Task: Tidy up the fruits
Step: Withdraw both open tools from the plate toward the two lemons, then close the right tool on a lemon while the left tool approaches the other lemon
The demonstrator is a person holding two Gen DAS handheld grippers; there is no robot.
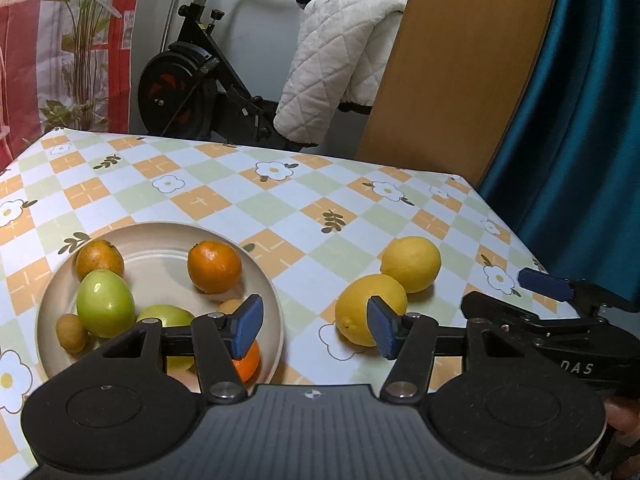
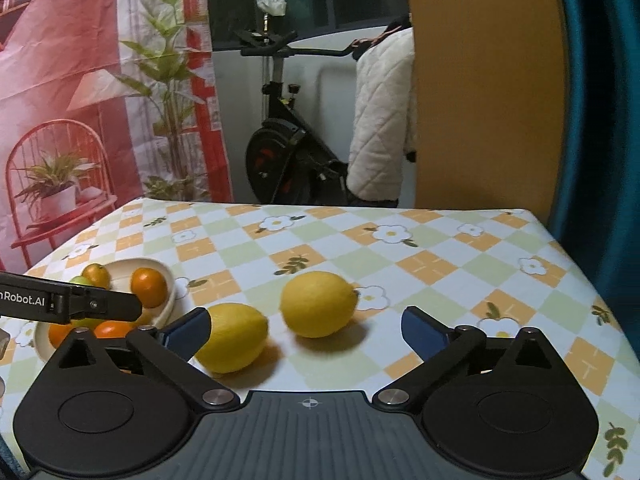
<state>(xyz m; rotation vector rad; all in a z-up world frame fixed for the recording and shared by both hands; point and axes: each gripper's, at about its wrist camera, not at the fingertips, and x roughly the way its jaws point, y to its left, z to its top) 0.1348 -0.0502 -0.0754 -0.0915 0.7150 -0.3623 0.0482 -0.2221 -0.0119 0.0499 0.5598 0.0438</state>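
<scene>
Lemons (image 2: pixel 318 304): left off the plate (image 1: pixel 256 264), probably next to be sorted.
Left gripper (image 1: pixel 316 326): spread apart, nothing held.
Right gripper (image 2: pixel 306 330): spread apart, aimed at lemons.

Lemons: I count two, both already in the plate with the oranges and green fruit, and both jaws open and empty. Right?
Not quite. The two lemons, near and far, lie on the tablecloth beside the plate, not in it; the left wrist view shows this plainly. The rest holds: oranges and green fruit in the plate, both jaws open and empty.
</scene>
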